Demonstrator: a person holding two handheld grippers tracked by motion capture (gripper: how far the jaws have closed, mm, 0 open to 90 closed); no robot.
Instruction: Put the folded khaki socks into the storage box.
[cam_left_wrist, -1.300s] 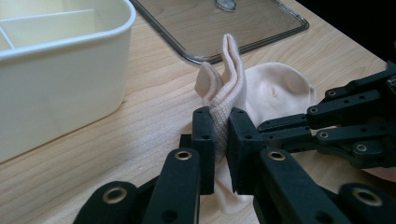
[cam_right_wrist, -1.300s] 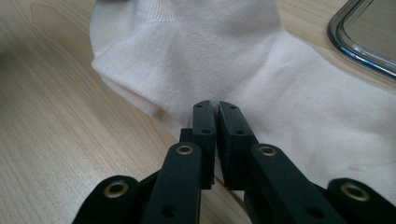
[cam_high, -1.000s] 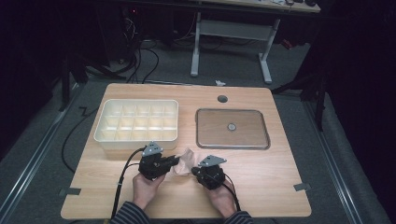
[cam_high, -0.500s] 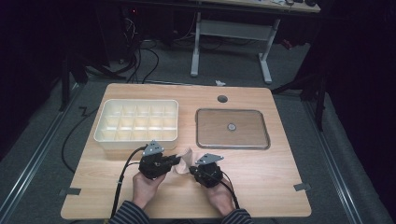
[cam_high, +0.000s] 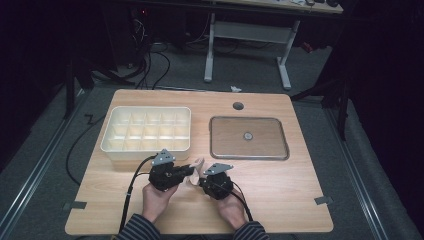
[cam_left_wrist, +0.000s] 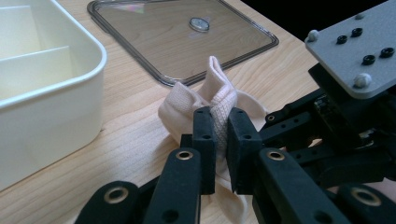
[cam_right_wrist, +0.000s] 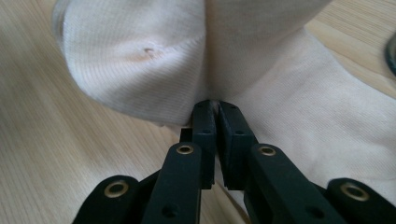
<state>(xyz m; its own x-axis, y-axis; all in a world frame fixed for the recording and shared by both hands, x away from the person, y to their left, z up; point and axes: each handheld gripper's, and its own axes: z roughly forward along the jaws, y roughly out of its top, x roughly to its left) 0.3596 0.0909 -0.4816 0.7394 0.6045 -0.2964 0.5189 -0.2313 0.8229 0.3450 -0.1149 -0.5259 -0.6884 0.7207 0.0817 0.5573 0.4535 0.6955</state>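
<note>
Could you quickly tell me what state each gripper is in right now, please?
Left gripper: closed on the cream sock.
Right gripper: closed on the same sock.

Tabletop (cam_high: 280, 195): light wood, round grommet hole (cam_high: 238, 106) near far edge. Cream compartment tray (cam_high: 147, 132), far-left area, compartments bare. Clear flat lid (cam_high: 248, 137) with centre knob, far-right area, lying flat, apart from the tray.
</note>
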